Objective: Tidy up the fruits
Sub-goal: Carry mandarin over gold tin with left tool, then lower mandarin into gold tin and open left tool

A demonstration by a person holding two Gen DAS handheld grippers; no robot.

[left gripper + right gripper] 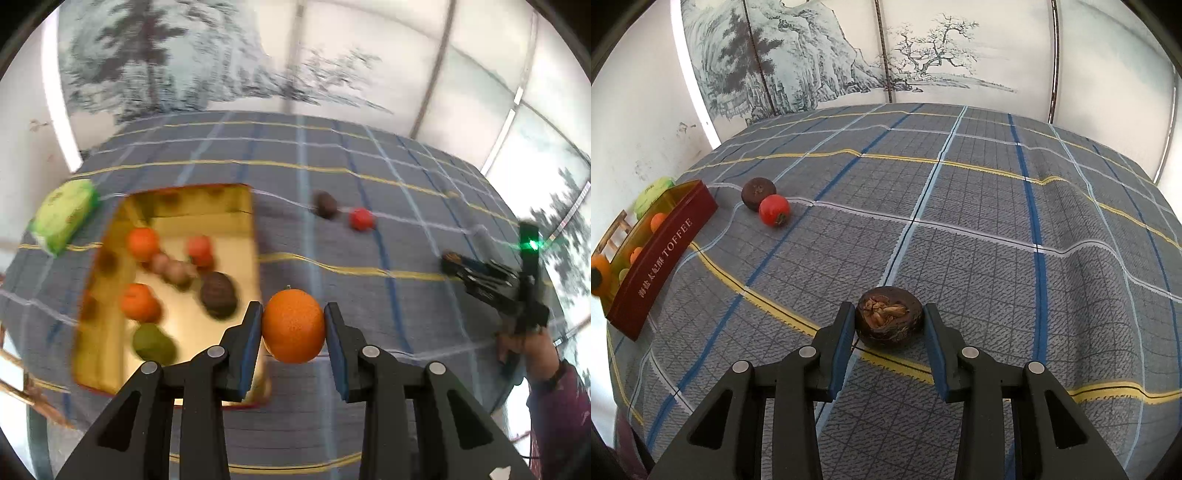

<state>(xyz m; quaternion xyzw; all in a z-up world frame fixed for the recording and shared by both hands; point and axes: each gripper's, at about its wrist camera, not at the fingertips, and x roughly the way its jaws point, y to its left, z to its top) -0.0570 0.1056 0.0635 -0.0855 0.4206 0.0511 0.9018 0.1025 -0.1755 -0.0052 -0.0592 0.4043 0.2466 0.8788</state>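
My left gripper (pixel 293 308) is shut on an orange (pixel 293 328), held above the cloth just right of the open gold-lined tin (pixel 243 206). The tin holds several fruits: oranges, a red one, a dark brown one (pixel 218 295) and a green one (pixel 153 343). My right gripper (pixel 889 314) is shut on a dark brown fruit (pixel 888 321) that rests on the plaid cloth; the same gripper shows at the right of the left wrist view (pixel 448 258). A second dark fruit (pixel 758 192) and a red fruit (pixel 774 209) lie together on the cloth beyond the tin.
The tin's red outer wall (pixel 665 251) reads TOFFEE. A green packet (pixel 62 214) lies behind the tin. A wooden frame (pixel 613 236) stands off the table's left edge. Plaid cloth (pixel 997 206) covers the table, and a painted screen stands behind it.
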